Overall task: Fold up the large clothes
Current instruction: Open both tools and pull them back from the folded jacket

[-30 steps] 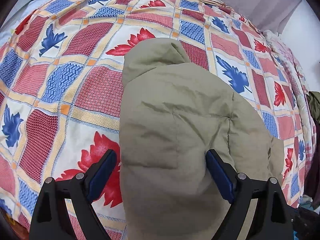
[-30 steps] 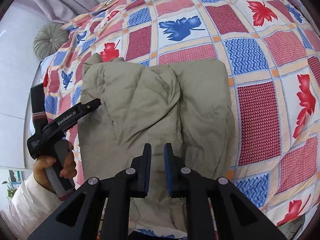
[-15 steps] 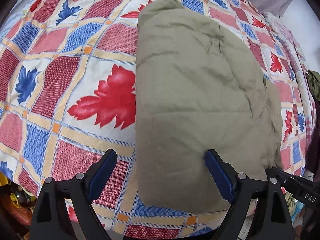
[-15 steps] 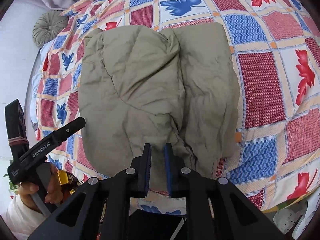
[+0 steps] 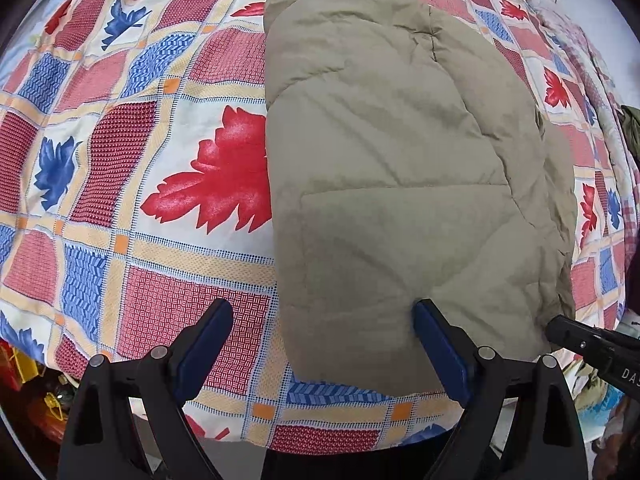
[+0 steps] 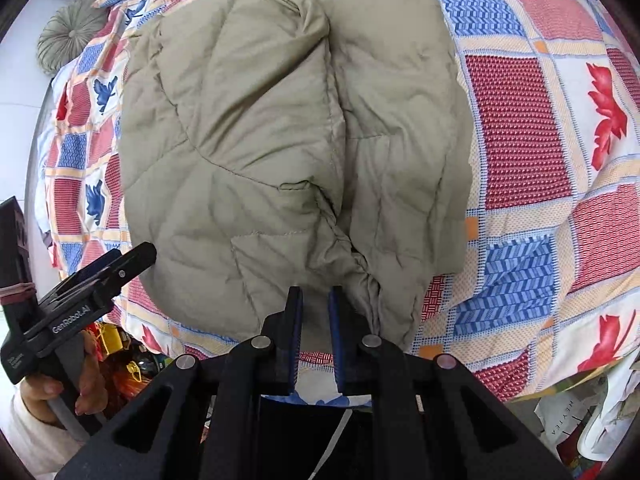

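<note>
Folded olive jacket (image 5: 392, 184) flat on patterned bedspread (image 5: 120, 152), near edge. Left gripper (image 5: 324, 344) wide open above its near-left corner; right gripper (image 6: 315, 320) nearly closed, empty, over near hem.

Khaki quilted puffer jacket (image 5: 392, 168), folded into a thick rough rectangle, lies flat on a patchwork leaf-print bedspread (image 5: 168, 216) near the bed's front edge; long centre crease, bunched wrinkled fabric at the near end.
</note>
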`<state>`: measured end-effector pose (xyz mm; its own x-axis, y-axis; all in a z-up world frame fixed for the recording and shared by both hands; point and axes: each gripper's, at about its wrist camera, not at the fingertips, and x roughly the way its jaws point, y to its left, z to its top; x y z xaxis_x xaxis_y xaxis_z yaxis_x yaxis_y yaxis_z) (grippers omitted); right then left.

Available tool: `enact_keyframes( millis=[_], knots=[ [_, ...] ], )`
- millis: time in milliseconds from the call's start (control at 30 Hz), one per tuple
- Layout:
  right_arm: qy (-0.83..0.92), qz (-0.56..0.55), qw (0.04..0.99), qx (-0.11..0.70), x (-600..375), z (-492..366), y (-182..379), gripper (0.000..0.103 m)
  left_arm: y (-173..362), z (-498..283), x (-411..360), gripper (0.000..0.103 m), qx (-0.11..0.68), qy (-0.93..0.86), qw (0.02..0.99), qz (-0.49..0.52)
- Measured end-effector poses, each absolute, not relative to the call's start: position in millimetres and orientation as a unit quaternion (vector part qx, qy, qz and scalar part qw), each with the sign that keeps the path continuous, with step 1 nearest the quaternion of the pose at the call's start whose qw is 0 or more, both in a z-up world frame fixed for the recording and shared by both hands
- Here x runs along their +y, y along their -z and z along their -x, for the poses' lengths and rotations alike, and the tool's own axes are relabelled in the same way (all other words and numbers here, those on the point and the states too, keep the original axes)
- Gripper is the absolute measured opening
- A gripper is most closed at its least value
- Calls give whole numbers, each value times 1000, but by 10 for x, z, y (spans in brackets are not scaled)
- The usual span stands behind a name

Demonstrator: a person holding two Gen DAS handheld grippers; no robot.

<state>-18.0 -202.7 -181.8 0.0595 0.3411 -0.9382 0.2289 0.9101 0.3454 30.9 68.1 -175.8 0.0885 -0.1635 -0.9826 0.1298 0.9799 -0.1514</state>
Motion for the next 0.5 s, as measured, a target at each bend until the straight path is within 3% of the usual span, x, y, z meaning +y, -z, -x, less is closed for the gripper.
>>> enact_keyframes(
  millis=[133, 233, 500],
  knots=[
    [-35, -210, 702, 680, -2071, 250, 1654, 18, 1669, -247, 717, 93, 670, 101, 735, 15],
    [-32, -220, 704, 674, -2103, 307, 1578, 43, 1598, -200, 729, 93, 670, 106, 735, 12],
    [-41, -216, 704, 675, -2025, 306, 1475, 43, 1402, -132, 748, 93, 668, 115, 735, 9]
  ],
)
